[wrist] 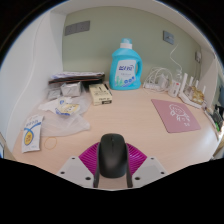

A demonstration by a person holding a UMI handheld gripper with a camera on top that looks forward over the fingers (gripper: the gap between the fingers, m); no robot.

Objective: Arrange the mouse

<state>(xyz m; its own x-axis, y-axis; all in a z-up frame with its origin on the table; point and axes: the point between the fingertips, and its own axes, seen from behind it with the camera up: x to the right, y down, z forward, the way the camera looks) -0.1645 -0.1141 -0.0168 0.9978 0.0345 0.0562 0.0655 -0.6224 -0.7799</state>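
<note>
A black computer mouse (112, 155) sits between my gripper's (112, 168) two fingers, its nose pointing away from me over the beige table (120, 115). Both magenta pads (90, 159) press against its sides, so the gripper is shut on the mouse. The mouse's rear end is hidden low between the fingers. A pink mouse mat (177, 113) lies on the table well ahead and to the right of the fingers.
A blue detergent bottle (125, 66) stands at the back by the wall. Left of it lie a small box (99, 94), papers and plastic-wrapped packets (62, 108), with a card (33, 131) nearer me. White items (176, 82) stand at the back right.
</note>
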